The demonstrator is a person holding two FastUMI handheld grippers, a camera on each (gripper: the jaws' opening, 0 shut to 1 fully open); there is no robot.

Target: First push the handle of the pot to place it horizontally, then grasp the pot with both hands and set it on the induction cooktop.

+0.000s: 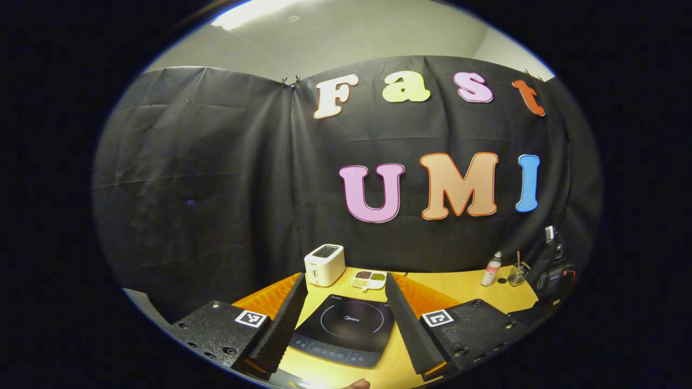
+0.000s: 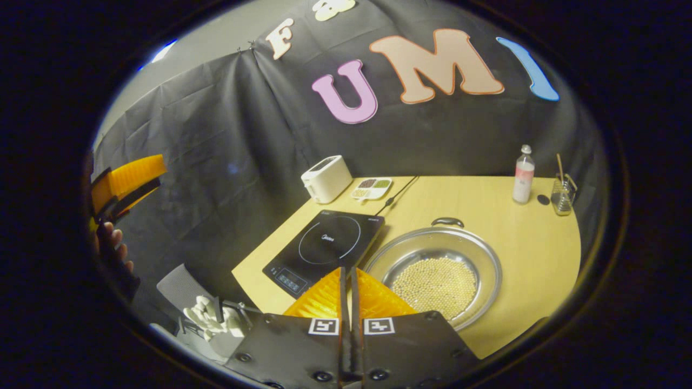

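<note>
While left tool (image 1: 346,302) gapes, right tool (image 2: 346,286) closed, empty; round steel pot (image 2: 438,270), glossy cooktop (image 2: 327,246).

One pot (image 2: 435,270), one cooktop (image 2: 326,243), one toaster (image 2: 326,178)

L gripper (image 1: 346,294) jaws wide; R gripper (image 2: 346,281) jaws together.

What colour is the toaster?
White. The toaster shows best in the right gripper view.
</note>
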